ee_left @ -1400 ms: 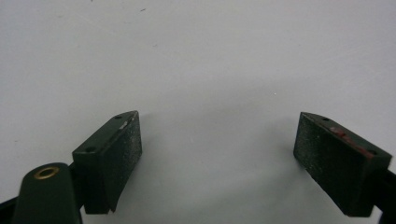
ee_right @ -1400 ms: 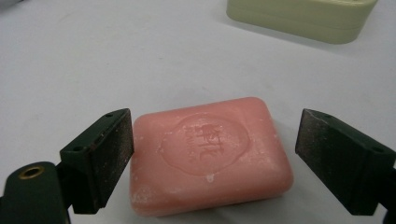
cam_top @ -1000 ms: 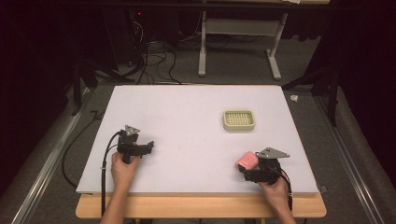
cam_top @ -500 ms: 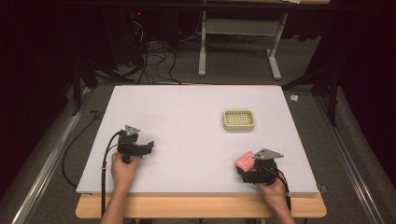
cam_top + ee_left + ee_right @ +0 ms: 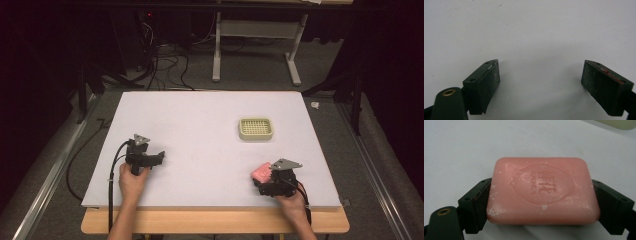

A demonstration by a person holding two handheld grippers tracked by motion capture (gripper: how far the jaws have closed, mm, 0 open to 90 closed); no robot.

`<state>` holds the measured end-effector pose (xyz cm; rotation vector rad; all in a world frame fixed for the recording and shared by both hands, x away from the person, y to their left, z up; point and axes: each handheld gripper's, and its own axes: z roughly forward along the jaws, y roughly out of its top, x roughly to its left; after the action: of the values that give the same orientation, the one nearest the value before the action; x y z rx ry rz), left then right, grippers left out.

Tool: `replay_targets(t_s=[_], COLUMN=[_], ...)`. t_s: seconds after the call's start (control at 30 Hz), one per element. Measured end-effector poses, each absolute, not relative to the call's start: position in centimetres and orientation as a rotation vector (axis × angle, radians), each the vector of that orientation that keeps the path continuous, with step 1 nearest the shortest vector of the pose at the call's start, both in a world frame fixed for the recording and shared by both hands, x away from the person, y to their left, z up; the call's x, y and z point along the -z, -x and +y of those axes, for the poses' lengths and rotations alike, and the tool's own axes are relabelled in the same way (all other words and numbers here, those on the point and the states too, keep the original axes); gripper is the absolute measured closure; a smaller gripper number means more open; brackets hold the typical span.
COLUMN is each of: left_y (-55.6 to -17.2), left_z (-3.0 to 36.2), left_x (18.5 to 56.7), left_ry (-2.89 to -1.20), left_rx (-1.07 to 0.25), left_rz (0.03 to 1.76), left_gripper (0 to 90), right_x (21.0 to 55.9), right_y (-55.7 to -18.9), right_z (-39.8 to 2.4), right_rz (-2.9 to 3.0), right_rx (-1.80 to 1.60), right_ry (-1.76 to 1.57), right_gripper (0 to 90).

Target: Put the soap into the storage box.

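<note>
A pink bar of soap (image 5: 541, 190) with an embossed stamp lies flat between the two black jaws of my right gripper (image 5: 541, 205), which press on its two short ends. In the high view this gripper (image 5: 262, 179) sits near the table's front right edge, with the soap (image 5: 261, 172) at its tip. My left gripper (image 5: 161, 157) rests at the front left, pointing right. Its jaws stand wide apart over bare white table in the left gripper view (image 5: 540, 80). A pale green soap dish (image 5: 255, 128) with a grid top stands beyond the right gripper.
The white table (image 5: 200, 120) is bare between the two grippers and toward the back. A corner of the soap dish (image 5: 619, 122) shows at the top right of the right gripper view. Dark floor, cables and a desk frame (image 5: 217, 45) lie behind the table.
My right gripper has shifted slightly to the left with the soap in it. The left gripper has stayed still.
</note>
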<state>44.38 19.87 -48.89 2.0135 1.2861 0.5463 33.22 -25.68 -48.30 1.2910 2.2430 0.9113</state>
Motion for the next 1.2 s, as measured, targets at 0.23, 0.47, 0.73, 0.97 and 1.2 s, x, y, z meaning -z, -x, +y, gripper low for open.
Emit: replay_targets(t_s=[0.23, 0.47, 0.73, 0.97, 1.2], left_y=[-44.4, -44.4, -44.4, -44.4, -44.4], left_z=[19.9, 19.9, 19.9, 19.9, 19.9], left_x=[48.9, 48.9, 48.9, 48.9, 48.9], left_ry=[-2.014, -2.014, -2.014, -2.013, -2.013], left_rx=[-0.546, -0.546, -0.545, -0.545, -0.545], left_rz=[1.286, 1.286, 1.286, 1.286, 1.286], left_gripper=[15.7, 15.7, 15.7, 15.7, 15.7], right_x=[48.0, 47.6, 46.6, 45.8, 45.0], right_y=[-33.5, -33.6, -33.7, -34.0, -34.5], right_z=[-25.4, -25.3, -25.5, -25.8, -26.2], right_rz=[2.258, 2.249, 2.23, 2.217, 2.203], right_rx=[-0.9, -0.929, -0.963, -0.985, -1.031], right_ry=[-1.313, -1.314, -1.304, -1.314, -1.326], right_gripper=[13.7, 13.7, 13.7, 13.7, 13.7])
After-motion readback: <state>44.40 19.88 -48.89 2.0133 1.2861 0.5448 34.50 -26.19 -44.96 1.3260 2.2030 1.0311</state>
